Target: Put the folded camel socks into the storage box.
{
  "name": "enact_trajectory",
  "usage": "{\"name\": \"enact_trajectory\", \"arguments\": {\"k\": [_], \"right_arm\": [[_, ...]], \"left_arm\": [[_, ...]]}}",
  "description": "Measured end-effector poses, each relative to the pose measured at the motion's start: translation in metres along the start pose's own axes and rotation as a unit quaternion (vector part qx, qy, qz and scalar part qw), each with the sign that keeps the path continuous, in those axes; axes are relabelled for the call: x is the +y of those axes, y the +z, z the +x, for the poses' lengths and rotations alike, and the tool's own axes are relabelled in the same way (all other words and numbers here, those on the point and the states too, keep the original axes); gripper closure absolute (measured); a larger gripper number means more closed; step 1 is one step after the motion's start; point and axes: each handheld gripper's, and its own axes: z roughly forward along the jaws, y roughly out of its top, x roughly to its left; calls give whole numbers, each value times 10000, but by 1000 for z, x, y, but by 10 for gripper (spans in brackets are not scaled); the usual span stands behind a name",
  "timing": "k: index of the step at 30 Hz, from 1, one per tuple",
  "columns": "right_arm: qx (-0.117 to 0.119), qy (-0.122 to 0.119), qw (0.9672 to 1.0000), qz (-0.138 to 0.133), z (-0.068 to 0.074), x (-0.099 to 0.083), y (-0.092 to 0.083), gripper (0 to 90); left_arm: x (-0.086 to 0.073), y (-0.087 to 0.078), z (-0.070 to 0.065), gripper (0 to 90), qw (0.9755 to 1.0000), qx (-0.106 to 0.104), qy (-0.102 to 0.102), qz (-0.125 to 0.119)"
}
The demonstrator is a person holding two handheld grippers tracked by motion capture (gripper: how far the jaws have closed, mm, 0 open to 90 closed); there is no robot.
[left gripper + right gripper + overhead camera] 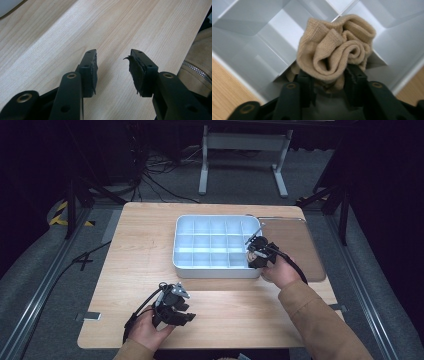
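Observation:
A rolled beige sock [336,51] is clamped between the jaws of my right gripper [329,80], held over the white divided tray [257,50]. From the high view my right gripper [256,254] hangs above the front right corner of the tray [200,268], and the sock [251,255] is only a small beige spot there. Over bare wood at the front left of the table, my left gripper [172,306] stands open [112,67] with nothing between its fingers.
The tray's compartments look empty. A flat brown lid or board [295,245] lies just right of the tray. The wooden table [135,250] has free room left of and in front of the tray. Cables and a desk frame [240,150] stand beyond.

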Motion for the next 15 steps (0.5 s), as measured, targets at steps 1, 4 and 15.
{"name": "enact_trajectory", "arguments": {"k": [1,4,15], "right_arm": [[13,42,10000,-89,-1,-2,-9,574],[89,96,9996,-238,-4,-5,-17,581],[402,183,9917,-1205,-9,-34,-60,627]], "left_arm": [[0,0,-1,581,10000,4,-9,1],[0,-1,-1,581,10000,14,-38,18],[-1,-3,2,581,10000,3,-57,-42]]}}
